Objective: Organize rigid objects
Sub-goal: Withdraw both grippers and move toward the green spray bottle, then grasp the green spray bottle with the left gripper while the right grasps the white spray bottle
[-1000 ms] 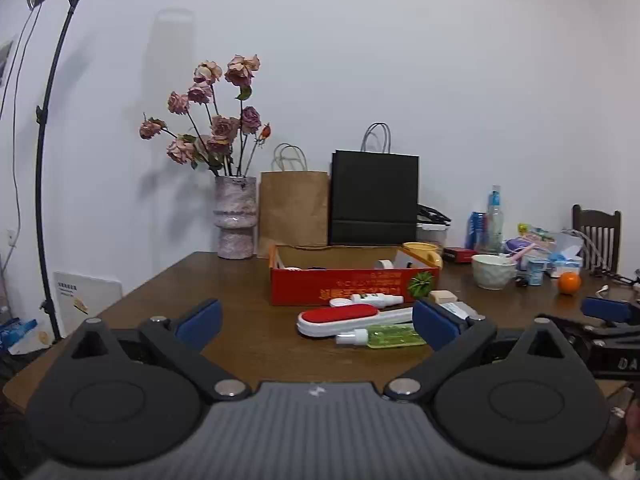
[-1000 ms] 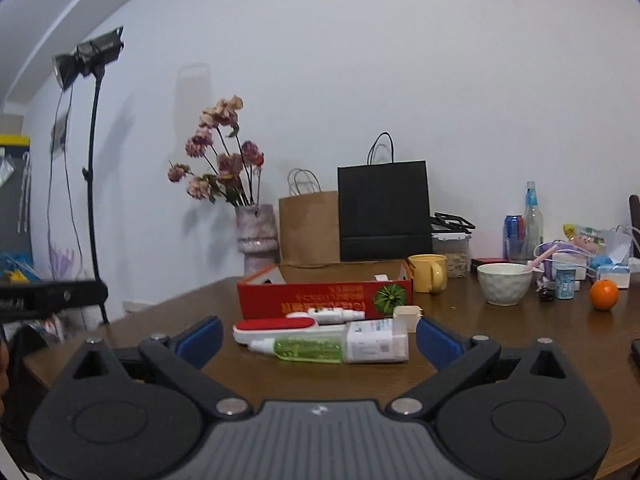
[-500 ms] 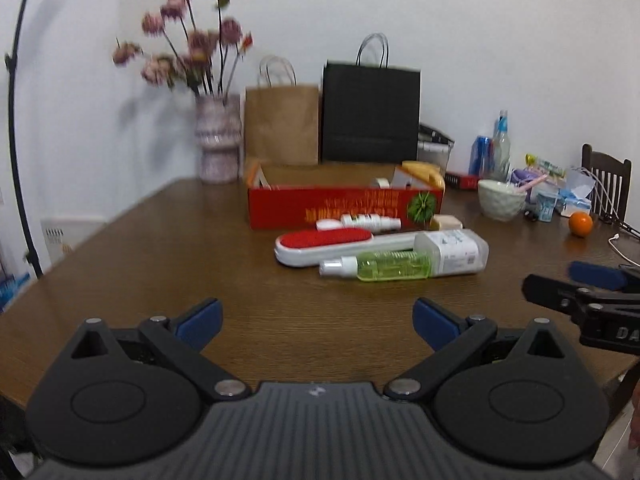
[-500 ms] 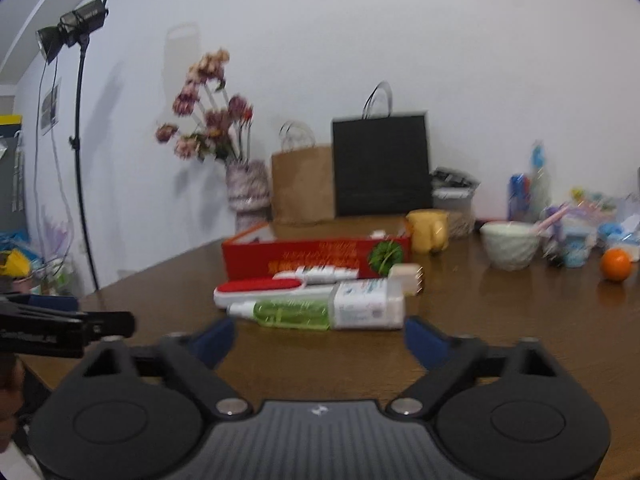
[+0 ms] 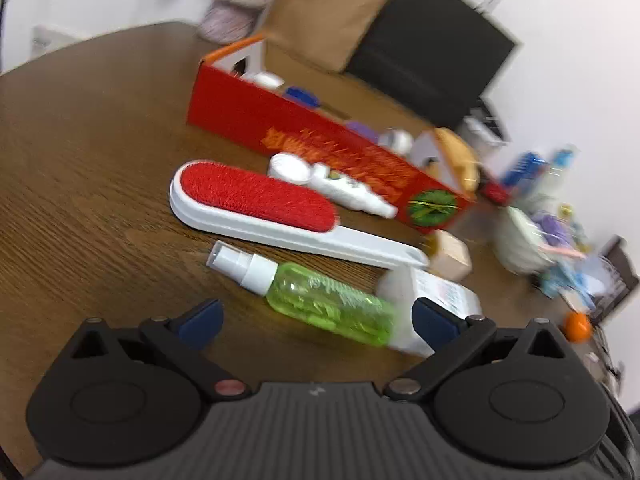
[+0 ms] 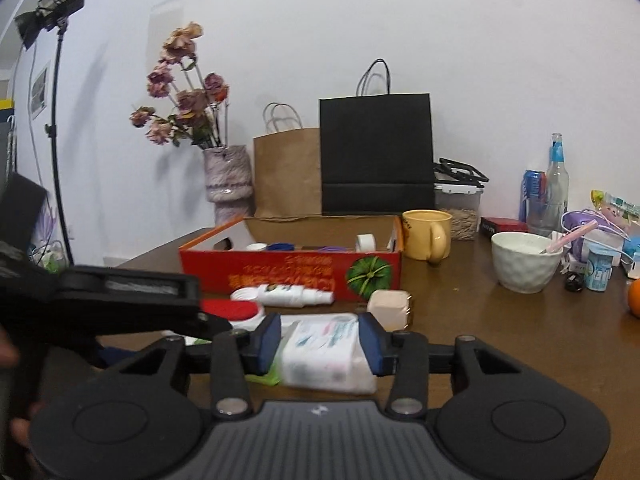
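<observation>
Currently right tool clamped on white bottle lying on tabletop. Left tool spread wide, empty, above green spray bottle.

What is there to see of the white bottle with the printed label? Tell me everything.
The white bottle lies on its side on the wooden table, a pale, plastic-looking body with a white label printed in blue and pink. The right gripper has its blue pads against its two sides, closed on it. The green spray bottle lies right alongside, and a small beige block sits just behind it. Its cap is not visible. The left gripper hovers open nearby.
</observation>
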A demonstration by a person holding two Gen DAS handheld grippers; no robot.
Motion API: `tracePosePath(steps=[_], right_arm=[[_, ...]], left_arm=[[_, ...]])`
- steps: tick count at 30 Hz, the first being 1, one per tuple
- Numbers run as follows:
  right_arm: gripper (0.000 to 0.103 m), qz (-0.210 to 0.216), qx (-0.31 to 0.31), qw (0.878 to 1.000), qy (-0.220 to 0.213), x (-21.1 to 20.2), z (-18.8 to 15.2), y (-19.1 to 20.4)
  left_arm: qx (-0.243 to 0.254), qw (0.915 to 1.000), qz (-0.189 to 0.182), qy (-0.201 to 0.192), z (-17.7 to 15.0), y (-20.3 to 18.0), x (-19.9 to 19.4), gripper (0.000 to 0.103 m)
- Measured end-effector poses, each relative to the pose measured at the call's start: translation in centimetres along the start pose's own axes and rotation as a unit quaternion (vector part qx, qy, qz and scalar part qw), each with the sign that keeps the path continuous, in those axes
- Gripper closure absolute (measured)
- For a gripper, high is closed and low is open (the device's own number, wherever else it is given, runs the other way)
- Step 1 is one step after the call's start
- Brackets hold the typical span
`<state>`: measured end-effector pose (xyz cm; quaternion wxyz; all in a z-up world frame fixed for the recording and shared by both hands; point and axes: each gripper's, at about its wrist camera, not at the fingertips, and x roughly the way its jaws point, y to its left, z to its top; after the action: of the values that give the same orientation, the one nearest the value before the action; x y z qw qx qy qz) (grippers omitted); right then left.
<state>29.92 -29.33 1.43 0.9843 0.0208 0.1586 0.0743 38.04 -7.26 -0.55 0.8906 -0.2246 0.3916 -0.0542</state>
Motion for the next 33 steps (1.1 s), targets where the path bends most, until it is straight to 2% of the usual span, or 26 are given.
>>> tracePosePath(steps=[2, 4, 6, 8, 14, 16, 18, 20, 22, 25, 27, 28, 33], right_arm=[[0.058, 0.001, -0.002, 1.000, 0.003, 0.9, 0.3, -0.7], [0.057, 0.003, -0.005, 1.000, 0.009, 1.8, 0.5, -1.2], [0.056, 0.003, -0.005, 1.000, 0.013, 2.7, 0.5, -1.6], [0.056, 0.007, 0.000, 1.000, 0.020, 3.5, 0.4, -1.9], [0.056, 0.026, -0.010, 0.999, 0.033, 5.2, 0.2, -1.2], [0.052, 0.036, -0.030, 0.998, 0.038, 6.0, 0.6, -0.4], [0.048, 0.048, -0.052, 0.997, 0.044, 6.9, 1.3, 0.3], [0.047, 0.066, -0.077, 0.994, 0.051, 8.4, 2.5, 1.2], [0.047, 0.092, -0.094, 0.989, 0.066, 10.7, 3.8, 1.9], [0.049, 0.119, -0.103, 0.982, 0.108, 14.6, 5.5, 2.5], [0.049, 0.121, -0.127, 0.976, 0.131, 17.2, 6.4, 3.2], [0.049, 0.123, -0.139, 0.972, 0.143, 18.4, 6.7, 3.5], [0.051, 0.123, -0.196, 0.948, 0.220, 24.0, 6.2, 4.5]], left_arm=[[-0.036, 0.9992, 0.012, 0.010, 0.5, -0.2, 1.6, 0.001], [-0.039, 0.9981, 0.047, -0.005, 0.9, -1.0, 2.2, 0.008], [-0.047, 0.9970, 0.060, -0.016, 1.0, -1.2, 2.4, 0.019], [-0.035, 0.9962, 0.075, -0.028, 0.9, -1.3, 2.4, 0.040], [-0.002, 0.9992, 0.034, -0.021, 0.9, 2.1, 0.3, 0.051], [0.012, 0.9996, 0.024, -0.009, 1.3, 3.5, -0.7, 0.056], [0.025, 0.9994, 0.025, -0.006, 1.7, 4.9, -1.6, 0.061], [0.060, 0.9976, 0.031, -0.015, 2.2, 6.1, -2.0, 0.067], [0.109, 0.9933, 0.033, -0.019, 2.6, 7.0, -2.0, 0.069], [0.166, 0.9844, 0.055, -0.012, 3.0, 7.7, -1.6, 0.068], [0.193, 0.9785, 0.068, -0.022, 2.6, 7.6, -1.8, 0.056], [0.203, 0.9765, 0.066, -0.027, 2.3, 7.7, -2.0, 0.053], [0.199, 0.9775, 0.059, -0.040, 1.9, 8.9, -2.4, 0.053]])
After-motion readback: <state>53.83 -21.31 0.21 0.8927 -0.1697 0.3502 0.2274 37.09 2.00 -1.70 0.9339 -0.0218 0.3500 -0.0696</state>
